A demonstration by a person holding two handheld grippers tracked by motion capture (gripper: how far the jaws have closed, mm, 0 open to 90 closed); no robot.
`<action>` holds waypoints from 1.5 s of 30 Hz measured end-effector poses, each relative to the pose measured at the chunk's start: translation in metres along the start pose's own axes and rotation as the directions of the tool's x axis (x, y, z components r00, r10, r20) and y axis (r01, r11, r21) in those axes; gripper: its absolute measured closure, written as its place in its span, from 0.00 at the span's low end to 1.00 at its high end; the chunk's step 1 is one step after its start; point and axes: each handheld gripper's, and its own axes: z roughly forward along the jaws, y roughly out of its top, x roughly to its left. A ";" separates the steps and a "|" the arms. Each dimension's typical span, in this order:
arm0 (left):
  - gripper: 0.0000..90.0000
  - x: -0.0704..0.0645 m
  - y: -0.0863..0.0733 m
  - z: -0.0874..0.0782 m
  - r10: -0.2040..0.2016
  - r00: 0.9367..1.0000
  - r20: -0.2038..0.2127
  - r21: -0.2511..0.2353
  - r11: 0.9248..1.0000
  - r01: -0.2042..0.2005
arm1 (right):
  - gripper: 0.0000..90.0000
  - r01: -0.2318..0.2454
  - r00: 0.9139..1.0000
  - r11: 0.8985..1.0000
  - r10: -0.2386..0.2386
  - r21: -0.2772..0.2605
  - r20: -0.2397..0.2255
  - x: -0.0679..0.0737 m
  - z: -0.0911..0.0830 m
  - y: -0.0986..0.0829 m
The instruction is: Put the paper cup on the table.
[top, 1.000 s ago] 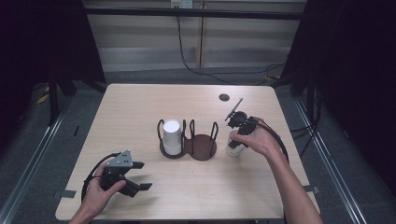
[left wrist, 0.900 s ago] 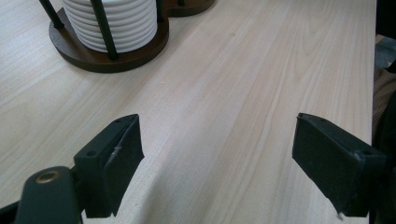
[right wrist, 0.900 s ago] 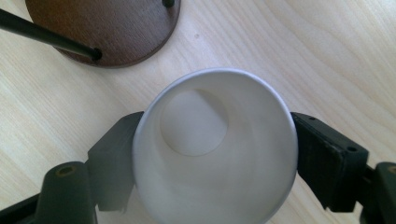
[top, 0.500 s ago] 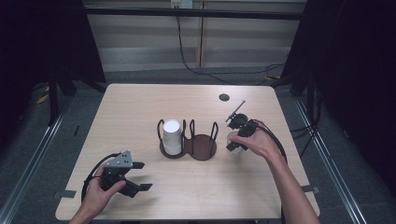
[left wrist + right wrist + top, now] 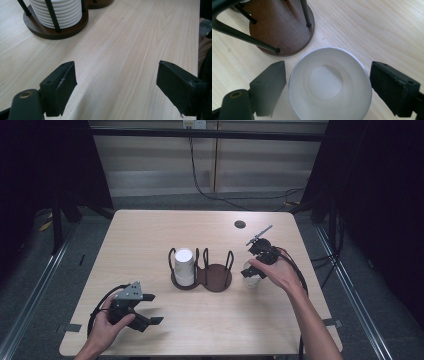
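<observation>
We're hovering the right claw point(image 5: 325, 90) spread around a white paper cup point(image 5: 330, 83) standing upright on the counter point(image 5: 150, 235), just beside the empty ring of the brown holder point(image 5: 284, 27); jaws aren't touching it yet. Risks we're seeing: closing off-centre tips or crushes the thin wall, or the lift clips a holder post. The left claw point(image 5: 116, 90) is sitting open, idle, near the stacked cups point(image 5: 58, 11).
</observation>
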 end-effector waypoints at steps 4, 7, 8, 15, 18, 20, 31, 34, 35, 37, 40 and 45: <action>0.18 0.001 0.000 -0.001 0.005 1.000 -0.002 0.002 1.000 -0.005 | 0.16 -0.021 1.000 0.999 0.021 -0.040 -0.011 -0.001 -0.005 -0.003; 0.18 0.000 0.000 0.000 0.002 1.000 -0.001 -0.003 1.000 -0.002 | 0.16 -0.025 1.000 0.997 0.023 -0.075 -0.017 0.000 -0.010 -0.004; 0.18 0.000 0.000 0.000 0.002 1.000 0.000 -0.002 1.000 -0.002 | 0.16 -0.030 0.999 0.996 0.028 -0.081 -0.022 0.000 -0.011 -0.004; 0.18 0.000 0.000 -0.003 -0.012 1.000 0.002 -0.024 1.000 0.012 | 0.18 -0.048 0.999 0.987 0.051 -0.152 0.014 0.004 -0.018 -0.005; 0.18 0.001 0.000 -0.003 -0.009 1.000 0.003 -0.025 1.000 0.009 | 0.19 -0.062 0.998 0.975 0.064 -0.213 0.004 0.005 -0.024 -0.008; 0.18 0.001 0.000 -0.003 -0.015 1.000 0.002 -0.025 1.000 0.015 | 0.19 -0.066 0.998 0.968 0.066 -0.243 -0.006 0.007 -0.027 -0.009; 0.18 0.000 0.000 -0.003 -0.015 1.000 0.003 -0.033 0.999 0.015 | 0.19 -0.068 0.998 0.912 0.058 -0.403 -0.037 0.023 -0.035 -0.026; 0.18 0.000 0.000 -0.003 -0.017 1.000 0.002 -0.036 0.999 0.017 | 0.19 -0.073 0.997 0.890 0.051 -0.450 -0.060 0.028 -0.035 -0.032; 0.18 0.000 0.000 -0.002 -0.013 1.000 0.000 -0.034 0.999 0.013 | 0.19 -0.074 0.997 0.882 0.048 -0.465 -0.068 0.031 -0.035 -0.034; 0.18 -0.001 0.000 -0.001 -0.014 1.000 0.000 -0.031 0.999 0.014 | 0.19 -0.072 0.997 0.867 0.042 -0.494 -0.071 0.036 -0.034 -0.039; 0.18 -0.001 0.001 0.000 -0.015 1.000 0.000 -0.032 0.999 0.015 | 0.19 -0.071 0.996 0.857 0.033 -0.511 -0.083 0.043 -0.032 -0.044; 0.18 -0.003 0.001 0.000 -0.022 1.000 -0.001 -0.043 0.999 0.022 | 0.19 -0.071 0.995 0.833 0.023 -0.548 -0.095 0.057 -0.028 -0.054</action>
